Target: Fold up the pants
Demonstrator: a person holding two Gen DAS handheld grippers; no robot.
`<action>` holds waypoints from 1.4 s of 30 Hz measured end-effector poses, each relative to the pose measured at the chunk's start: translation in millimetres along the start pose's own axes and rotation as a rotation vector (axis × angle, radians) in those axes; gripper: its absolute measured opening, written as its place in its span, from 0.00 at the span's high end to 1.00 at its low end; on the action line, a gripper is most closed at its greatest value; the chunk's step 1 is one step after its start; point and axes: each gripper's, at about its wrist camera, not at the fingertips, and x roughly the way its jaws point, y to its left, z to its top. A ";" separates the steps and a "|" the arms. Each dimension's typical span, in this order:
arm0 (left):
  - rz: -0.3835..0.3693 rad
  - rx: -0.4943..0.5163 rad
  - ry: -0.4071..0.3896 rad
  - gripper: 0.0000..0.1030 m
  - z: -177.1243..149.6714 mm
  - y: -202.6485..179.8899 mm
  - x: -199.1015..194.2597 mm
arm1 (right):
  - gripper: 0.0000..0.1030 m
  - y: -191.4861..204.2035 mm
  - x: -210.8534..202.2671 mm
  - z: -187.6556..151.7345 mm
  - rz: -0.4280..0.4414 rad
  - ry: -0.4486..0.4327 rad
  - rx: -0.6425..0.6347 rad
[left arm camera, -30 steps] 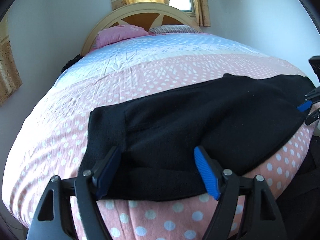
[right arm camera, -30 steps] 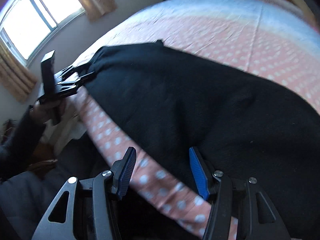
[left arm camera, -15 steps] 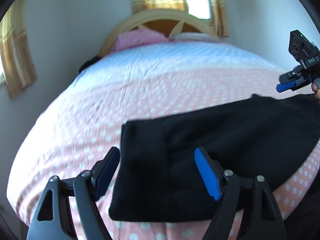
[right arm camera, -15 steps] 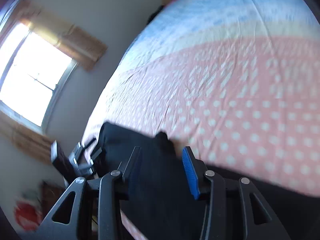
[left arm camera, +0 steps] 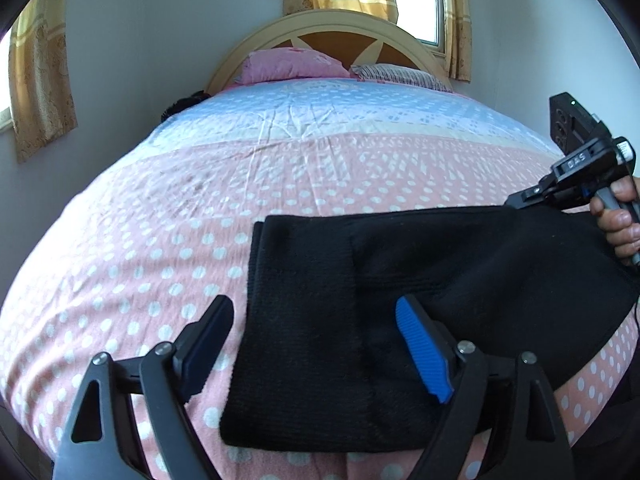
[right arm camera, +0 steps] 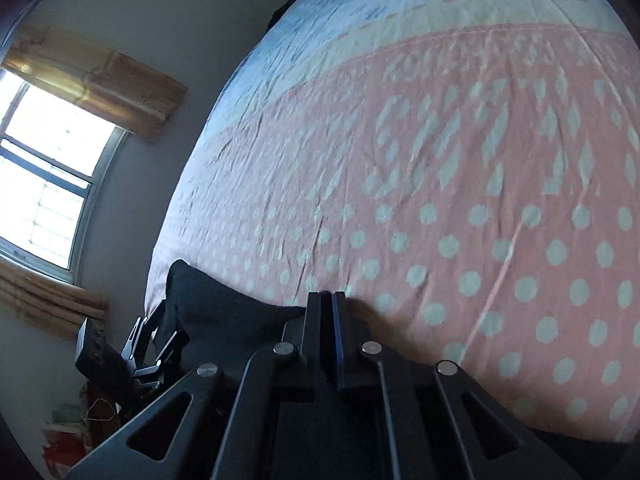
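Black pants (left arm camera: 420, 280) lie folded across the near edge of the bed, the folded end on the left. My left gripper (left arm camera: 316, 344) hovers open over that end, with one finger left of the cloth and the blue pad (left arm camera: 420, 348) above it. My right gripper (left arm camera: 514, 201), held by a hand (left arm camera: 618, 228), meets the pants' far right edge. In the right wrist view its fingers (right arm camera: 330, 312) are pressed together where the black cloth (right arm camera: 224, 312) rises to them. The left gripper (right arm camera: 154, 344) shows beyond the pants there.
The bed (left arm camera: 280, 184) has a pink dotted and blue cover. A pink pillow (left arm camera: 292, 66), a striped pillow (left arm camera: 400, 74) and a wooden headboard (left arm camera: 332, 34) are at the far end. A window (right arm camera: 44, 184) is on the left wall, with clutter (right arm camera: 72, 420) on the floor below.
My right gripper swung from the pants' near edge up to their far edge and went from open to shut. The left gripper stayed open, and the pants' end now lies further right between its fingers.
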 end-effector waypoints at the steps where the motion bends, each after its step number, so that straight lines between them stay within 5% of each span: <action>1: 0.016 0.006 -0.004 0.16 0.6 -2.3 -2.3 | 0.90 0.9 -7.4 -2.9 0.005 -0.011 -0.010; 4: 0.033 -0.006 -0.030 0.16 4.0 -5.0 -14.6 | 0.70 -1.2 -50.4 -16.3 -0.012 -0.070 -0.066; 8: 0.035 -0.008 -0.072 0.16 14.4 -14.2 -27.0 | 0.69 -45.5 -146.1 -39.9 -0.053 -0.197 -0.037; 13: -0.028 0.012 -0.081 0.13 21.0 -40.0 -29.9 | 0.63 -142.9 -304.0 -100.0 -0.258 -0.441 0.144; 18: -0.072 0.084 -0.053 0.12 23.6 -77.9 -24.7 | 0.63 -218.9 -402.6 -170.8 -0.398 -0.599 0.368; 23: -0.057 0.129 0.001 0.11 28.1 -106.5 -13.5 | 0.63 -280.1 -407.6 -207.1 -0.488 -0.581 0.541; 27: -0.033 0.129 0.075 0.11 25.0 -117.7 1.8 | 0.63 -299.5 -406.6 -213.1 -0.390 -0.661 0.559; 42: -0.065 0.061 0.105 0.02 20.2 -114.8 12.2 | 0.52 -249.5 -381.0 -258.0 -0.535 -0.626 0.401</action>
